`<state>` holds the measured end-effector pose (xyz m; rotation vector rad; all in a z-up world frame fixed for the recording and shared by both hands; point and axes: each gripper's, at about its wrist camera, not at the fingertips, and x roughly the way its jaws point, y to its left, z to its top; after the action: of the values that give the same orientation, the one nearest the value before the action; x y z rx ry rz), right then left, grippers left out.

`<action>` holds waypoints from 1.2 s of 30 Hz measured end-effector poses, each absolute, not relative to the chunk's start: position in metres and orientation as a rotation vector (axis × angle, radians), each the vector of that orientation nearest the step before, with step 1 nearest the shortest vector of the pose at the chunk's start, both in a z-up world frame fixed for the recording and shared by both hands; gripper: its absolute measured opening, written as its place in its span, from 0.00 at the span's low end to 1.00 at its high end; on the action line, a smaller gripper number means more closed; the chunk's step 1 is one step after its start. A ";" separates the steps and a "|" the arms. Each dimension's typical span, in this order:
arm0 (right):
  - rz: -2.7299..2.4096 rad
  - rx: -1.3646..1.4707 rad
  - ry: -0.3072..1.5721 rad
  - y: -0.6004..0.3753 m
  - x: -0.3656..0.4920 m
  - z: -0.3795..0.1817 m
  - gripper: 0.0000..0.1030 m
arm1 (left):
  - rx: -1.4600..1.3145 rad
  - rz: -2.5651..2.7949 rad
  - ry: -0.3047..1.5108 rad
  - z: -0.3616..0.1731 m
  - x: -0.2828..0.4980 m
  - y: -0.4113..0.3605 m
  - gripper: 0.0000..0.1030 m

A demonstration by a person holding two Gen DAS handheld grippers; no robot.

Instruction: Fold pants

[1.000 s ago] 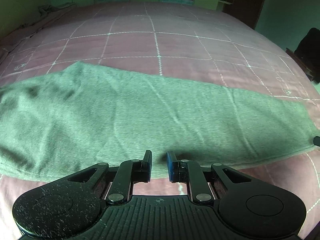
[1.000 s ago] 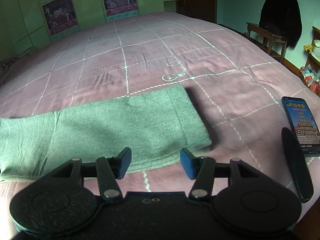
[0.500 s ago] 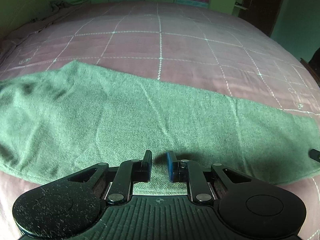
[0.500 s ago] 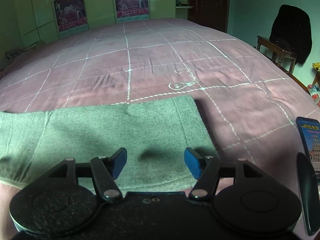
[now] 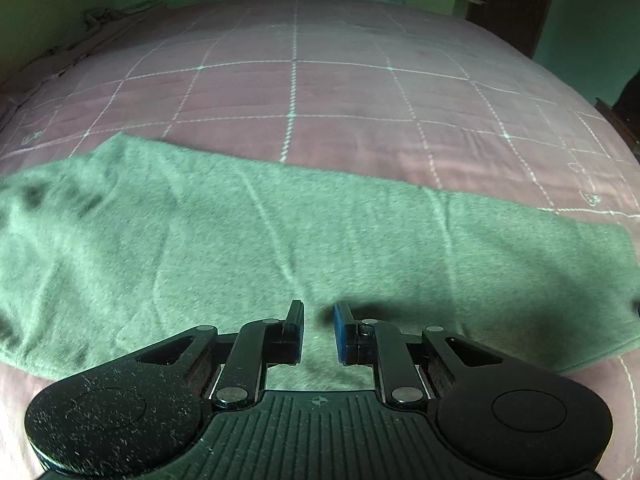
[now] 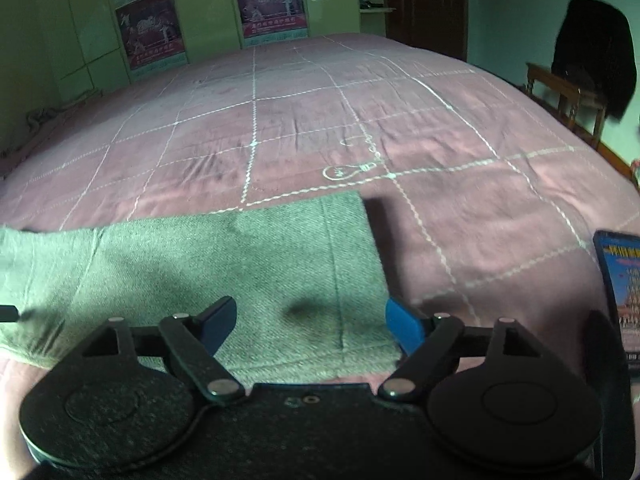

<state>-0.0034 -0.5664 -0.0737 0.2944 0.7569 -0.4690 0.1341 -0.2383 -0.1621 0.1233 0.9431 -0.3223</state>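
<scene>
Under both grippers: pants point(image 5: 280, 240) flat on bed point(image 5: 320, 92), R gripper point(image 6: 310, 322) over cuff end.

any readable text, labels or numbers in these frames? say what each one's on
None can be read.
Phone screen at the bed's right edge: yellow heading and smaller lines, too blurred.
Wall posters: caption strip along the bottom, too small.
Pink bedspread: only a stitched bulb drawing, no words.

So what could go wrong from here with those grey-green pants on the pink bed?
The right gripper, whose jaws have just been opening, hangs over the grey-green knit pants' end and might pinch only the top layer. The left gripper is shut, with no cloth between its fingers, so the fold could go crooked. The glossy smartphone lies nearby and could get knocked.
</scene>
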 end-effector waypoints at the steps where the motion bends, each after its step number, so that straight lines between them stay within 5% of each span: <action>1: -0.480 0.310 0.752 -0.568 -0.008 -0.072 0.70 | 0.130 -0.332 0.941 -0.161 0.133 -0.241 0.15; 7: -0.535 0.454 0.794 -0.583 -0.030 -0.074 0.53 | 0.152 -0.391 0.966 -0.162 0.132 -0.243 0.15; 16: -0.532 0.847 0.746 -0.610 -0.027 -0.094 0.50 | 0.146 -0.411 0.992 -0.178 0.133 -0.232 0.14; 19: -0.549 0.821 0.767 -0.603 -0.022 -0.091 0.48 | 0.127 -0.408 0.999 -0.177 0.135 -0.233 0.14; 29: -0.599 0.719 0.769 -0.584 -0.003 -0.080 0.22 | 0.103 -0.392 1.015 -0.174 0.136 -0.234 0.14; 36: -0.601 0.650 0.821 -0.578 0.008 -0.084 0.29 | 0.105 -0.397 1.009 -0.173 0.136 -0.236 0.15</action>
<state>0.0081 -0.5777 -0.0838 0.6499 0.8214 -0.6007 0.1361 -0.2363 -0.1728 0.1047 1.0091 -0.3965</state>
